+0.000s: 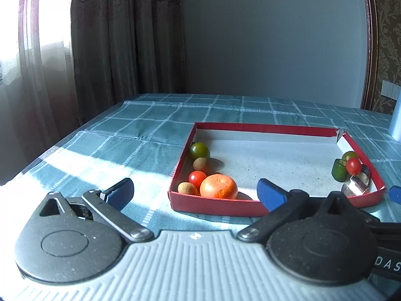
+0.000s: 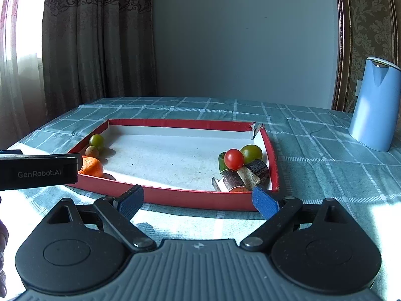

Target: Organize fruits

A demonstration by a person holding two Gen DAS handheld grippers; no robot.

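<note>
Counting the fruit in the red box

There is one red box [image 2: 175,195]. In it are one orange [image 1: 218,186], two red tomatoes [image 1: 197,178] [image 2: 233,159], two green tomatoes [image 1: 199,151] [image 2: 251,153] and two small brown round fruits [image 1: 201,165] [image 1: 187,189]. One more green fruit [image 1: 338,171] sits by a pile of dark cut pieces [image 2: 244,175], too bunched up to count. One blue jug [image 2: 374,105] stands outside.
</note>
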